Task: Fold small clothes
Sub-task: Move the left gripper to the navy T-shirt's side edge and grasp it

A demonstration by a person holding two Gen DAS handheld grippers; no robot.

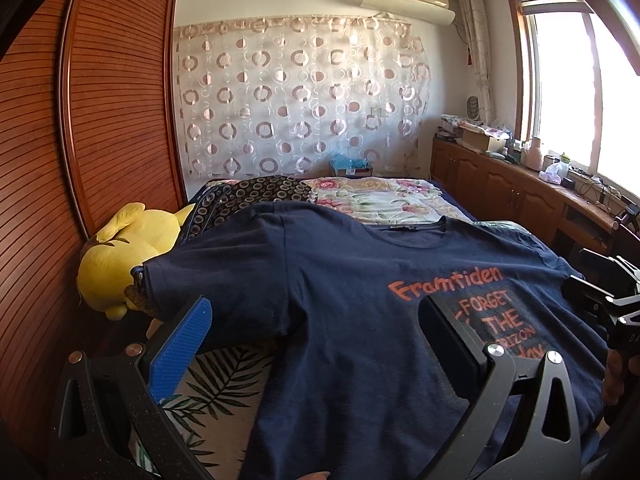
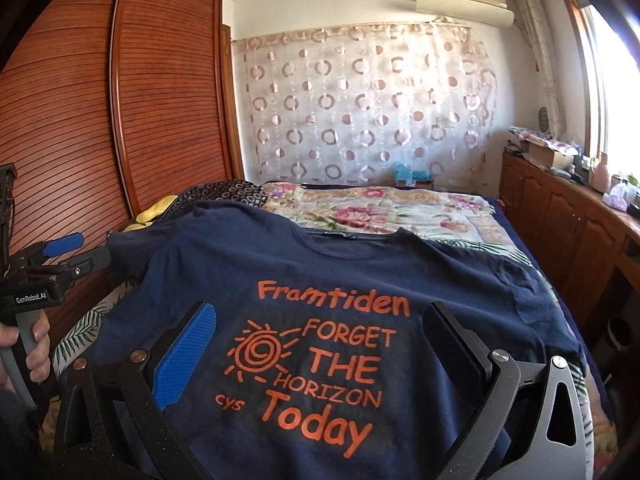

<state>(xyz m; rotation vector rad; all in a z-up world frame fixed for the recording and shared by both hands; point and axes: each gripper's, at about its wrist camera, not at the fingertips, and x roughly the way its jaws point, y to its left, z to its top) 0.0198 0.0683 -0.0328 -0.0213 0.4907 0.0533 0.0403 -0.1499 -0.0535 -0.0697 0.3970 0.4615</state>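
Note:
A navy T-shirt (image 1: 340, 280) with orange print lies spread face up on the bed, collar away from me; it also shows in the right wrist view (image 2: 320, 272). My left gripper (image 1: 316, 320) is open and empty, hovering over the shirt's left side near the left sleeve. My right gripper (image 2: 320, 324) is open and empty, hovering over the printed chest. The left gripper also shows in the right wrist view (image 2: 76, 252) at the left, beside the sleeve. The right gripper shows at the right edge of the left wrist view (image 1: 600, 280).
A yellow plush toy (image 1: 128, 256) lies at the bed's left edge by the wooden wardrobe (image 1: 100, 120). A floral quilt (image 2: 380, 212) and a dark patterned cloth (image 1: 248, 192) lie beyond the shirt. A cluttered wooden cabinet (image 2: 560, 208) runs along the right under the window.

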